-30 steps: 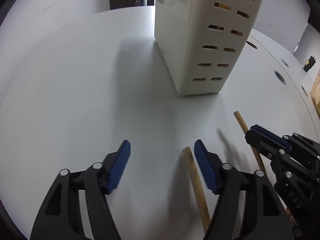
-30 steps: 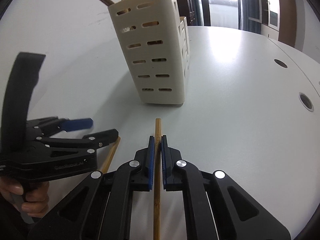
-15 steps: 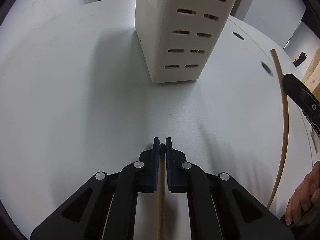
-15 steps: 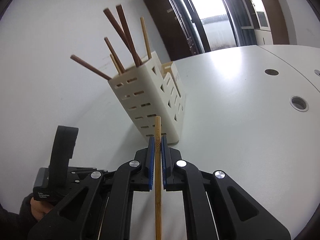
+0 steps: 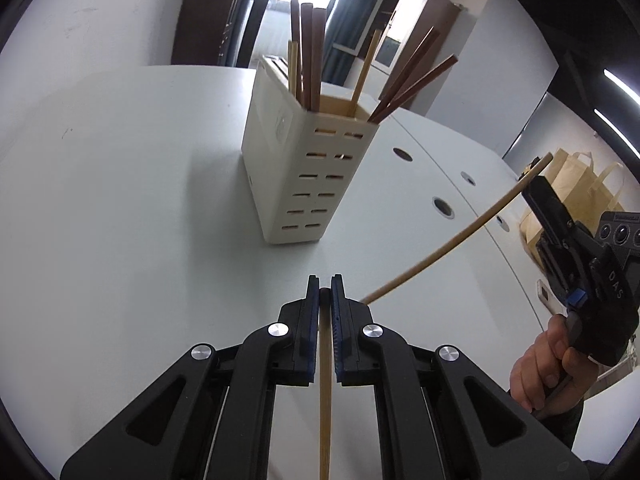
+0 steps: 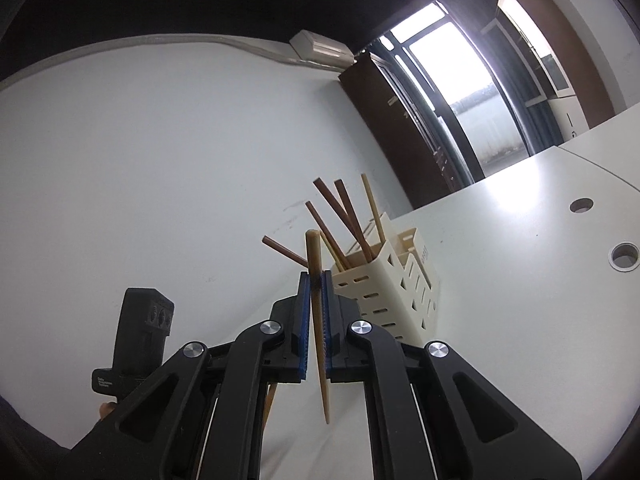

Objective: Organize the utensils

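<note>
A cream slotted utensil holder (image 5: 308,176) (image 6: 394,284) stands on the white table (image 5: 120,200), with several dark and light chopsticks upright in it. My left gripper (image 5: 325,286) is shut on a light bamboo chopstick (image 5: 325,392) that runs back between its fingers. It hangs in front of the holder, apart from it. My right gripper (image 6: 315,280) is shut on a second bamboo chopstick (image 6: 318,320), held above the table and pointing level toward the holder. In the left wrist view that chopstick (image 5: 452,240) slants across the right side, held by the right gripper (image 5: 536,190), whose body a hand (image 5: 540,368) grips.
Round cable holes (image 5: 442,206) dot the table to the right of the holder. Beige bags (image 5: 576,196) sit beyond the table's right edge. A white wall (image 6: 160,160) stands behind the holder, and a dark door and window (image 6: 460,92) lie at the far end.
My left gripper closed on the chopstick that lay on the table and lifted it. My right gripper raised its chopstick off the table and tilted up to level.
</note>
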Available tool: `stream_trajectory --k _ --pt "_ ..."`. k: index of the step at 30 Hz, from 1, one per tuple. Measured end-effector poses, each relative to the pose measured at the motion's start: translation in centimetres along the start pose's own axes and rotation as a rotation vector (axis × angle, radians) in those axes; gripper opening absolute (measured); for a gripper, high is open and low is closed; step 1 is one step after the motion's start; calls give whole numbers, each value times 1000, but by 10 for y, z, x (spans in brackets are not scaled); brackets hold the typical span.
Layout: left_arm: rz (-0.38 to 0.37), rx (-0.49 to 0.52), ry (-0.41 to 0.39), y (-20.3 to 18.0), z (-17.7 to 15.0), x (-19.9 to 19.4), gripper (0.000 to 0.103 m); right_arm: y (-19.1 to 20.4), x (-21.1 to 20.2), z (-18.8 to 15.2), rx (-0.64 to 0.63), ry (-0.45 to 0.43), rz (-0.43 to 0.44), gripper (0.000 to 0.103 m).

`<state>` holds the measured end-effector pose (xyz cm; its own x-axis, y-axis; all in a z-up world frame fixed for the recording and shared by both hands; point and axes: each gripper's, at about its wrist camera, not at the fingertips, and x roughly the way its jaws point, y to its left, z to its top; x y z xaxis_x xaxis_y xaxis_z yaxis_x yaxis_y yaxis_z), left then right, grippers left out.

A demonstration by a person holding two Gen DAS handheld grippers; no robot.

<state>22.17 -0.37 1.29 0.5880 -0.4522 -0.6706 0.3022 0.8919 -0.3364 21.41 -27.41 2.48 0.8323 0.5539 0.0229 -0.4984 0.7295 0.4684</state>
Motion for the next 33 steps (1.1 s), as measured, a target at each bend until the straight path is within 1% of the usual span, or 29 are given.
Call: stream_trajectory --k 3,6,7,8,9,10,11,12,13,14,15,19,21,22,24,27,29,30,31,32,33 --pt "-6 9 -50 -7 2 -23 5 4 -4 6 0 -16 13 1" --pt "-3 17 -76 -9 7 -38 5 9 3 7 -27 13 -37 1" --pt "5 16 -80 -8 8 -39 5 8 5 4 -24 26 -35 1" --pt "13 11 -81 -7 7 -39 5 5 10 2 -20 57 -52 1" --pt "12 5 -77 -4 6 -36 5 1 11 0 -11 74 -94 1" --pt "14 1 -73 -1 4 -40 5 -6 10 -3 12 91 -115 1" --pt "18 -2 -72 1 3 -39 5 -15 14 -6 45 138 -128 1" --pt "19 -7 -70 3 2 -42 5 -23 18 -10 77 182 -160 3" --pt "19 -12 -67 5 1 -41 5 -31 22 -15 95 222 -194 9" --pt "16 -15 -65 5 0 -43 5 -37 26 -22 97 266 -214 41" --pt "14 -16 -64 5 0 -42 5 -41 32 -29 85 325 -231 69" --pt "-1 -9 -67 4 1 -46 5 -41 53 -61 -140 553 -289 69" --pt "-9 -8 -75 4 3 -50 5 -42 58 -74 -218 649 -295 68" --pt "-13 -7 -79 6 3 -54 5 -43 58 -78 -256 682 -292 68" --pt "-13 0 -90 7 4 -60 5 -41 52 -86 -315 724 -274 67" --pt "-12 6 -99 8 4 -66 5 -33 33 -99 -360 753 -218 63" --pt "-12 6 -102 9 4 -68 5 -23 22 -110 -385 772 -175 63" --pt "-13 5 -103 9 4 -68 5 -19 18 -118 -406 789 -162 62" --pt "-13 5 -103 10 5 -68 5 -16 15 -125 -430 808 -167 61" --pt "-12 1 -103 10 5 -67 5 -16 15 -133 -437 836 -186 56" --pt "-15 -2 -103 11 5 -67 5 -18 13 -135 -435 824 -215 43"
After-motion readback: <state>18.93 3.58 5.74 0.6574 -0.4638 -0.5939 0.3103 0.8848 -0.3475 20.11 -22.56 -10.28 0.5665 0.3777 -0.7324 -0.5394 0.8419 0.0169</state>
